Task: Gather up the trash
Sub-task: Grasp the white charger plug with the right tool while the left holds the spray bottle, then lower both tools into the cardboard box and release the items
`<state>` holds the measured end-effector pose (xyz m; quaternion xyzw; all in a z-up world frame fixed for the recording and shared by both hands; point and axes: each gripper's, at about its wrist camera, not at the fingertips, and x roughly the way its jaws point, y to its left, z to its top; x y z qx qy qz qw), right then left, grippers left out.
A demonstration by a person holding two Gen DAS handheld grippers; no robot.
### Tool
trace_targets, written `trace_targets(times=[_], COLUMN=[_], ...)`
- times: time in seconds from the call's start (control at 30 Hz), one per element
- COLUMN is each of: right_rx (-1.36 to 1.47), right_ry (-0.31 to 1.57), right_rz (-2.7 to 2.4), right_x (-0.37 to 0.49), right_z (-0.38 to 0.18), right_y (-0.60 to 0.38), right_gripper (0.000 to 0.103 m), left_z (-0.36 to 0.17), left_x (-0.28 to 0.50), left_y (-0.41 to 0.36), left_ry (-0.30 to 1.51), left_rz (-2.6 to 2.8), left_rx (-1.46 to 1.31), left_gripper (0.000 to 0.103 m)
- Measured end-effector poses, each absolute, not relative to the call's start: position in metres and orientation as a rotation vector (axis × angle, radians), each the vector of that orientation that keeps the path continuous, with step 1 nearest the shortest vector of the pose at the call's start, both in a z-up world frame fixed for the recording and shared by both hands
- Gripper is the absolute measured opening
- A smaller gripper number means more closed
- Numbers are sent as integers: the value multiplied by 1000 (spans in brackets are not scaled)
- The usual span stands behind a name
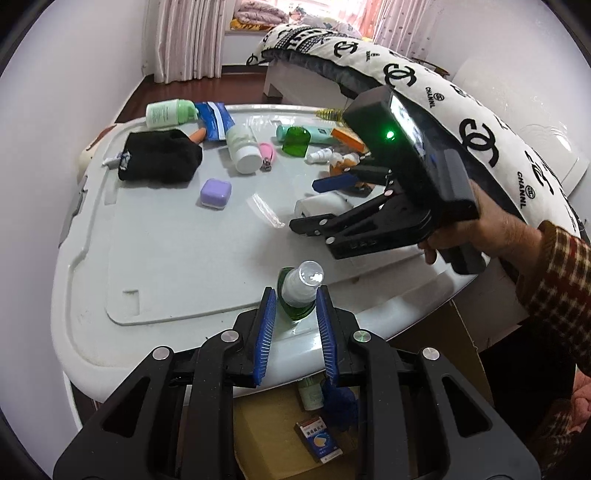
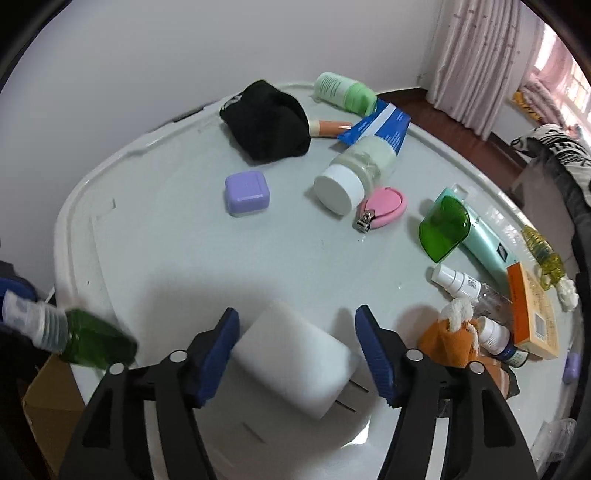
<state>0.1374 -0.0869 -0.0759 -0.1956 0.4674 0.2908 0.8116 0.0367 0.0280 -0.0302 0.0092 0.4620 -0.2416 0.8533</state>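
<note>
A white counter [image 1: 166, 258] fills the middle of the left view. Behind it, at twelve o'clock, pale pink striped curtains [image 1: 188, 40] hang to a dark wooden floor [image 1: 147, 92]. Folded bedding [image 1: 258, 16] lies by the window. From one to three o'clock runs a white bed [image 1: 295, 79] under a cream quilt [image 1: 406, 74] printed with black logos. A plain white wall [image 1: 74, 74] stands at ten o'clock.

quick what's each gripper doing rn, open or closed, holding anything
Left gripper: shut on the green bottle, held over the table's edge.
Right gripper: open, pads either side of the white sponge block, not pressing it.
</note>
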Motion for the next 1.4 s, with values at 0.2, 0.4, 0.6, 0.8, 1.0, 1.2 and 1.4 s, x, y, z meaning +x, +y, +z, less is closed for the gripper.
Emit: trace_targets(times=[0.2,0.4,0.6,0.8,1.0,1.2,1.4], right_rx=[-379,-376,-377,-340,-292,-249,-232], right_ry=[1093,1065,1018,996,953,908,879], right_rz=[653,655,613,563,524,496,553], right_x=[144,136,126,115,102,79,1], right_z=[-78,-78,-77,-73,-51,-20,10], right_y=[-90,-98,-105,-120,-140,-157,-150], right_gripper=[63,63,62,62,62,62,62], left_z=[-45,-57,-60,-60,-52,-40,-32], left_x=[46,54,60,68,66,56,4], left_y=[13,-3,-10,-8,-8,-4,3], left_ry=[1031,1035,1007,994,958,935,948], left_rz=[-507,-471,-429,-397,-392,-406,-449], left_rx=[34,69,90,49,46,49,129], left_gripper=[26,29,26,26,25,23,8])
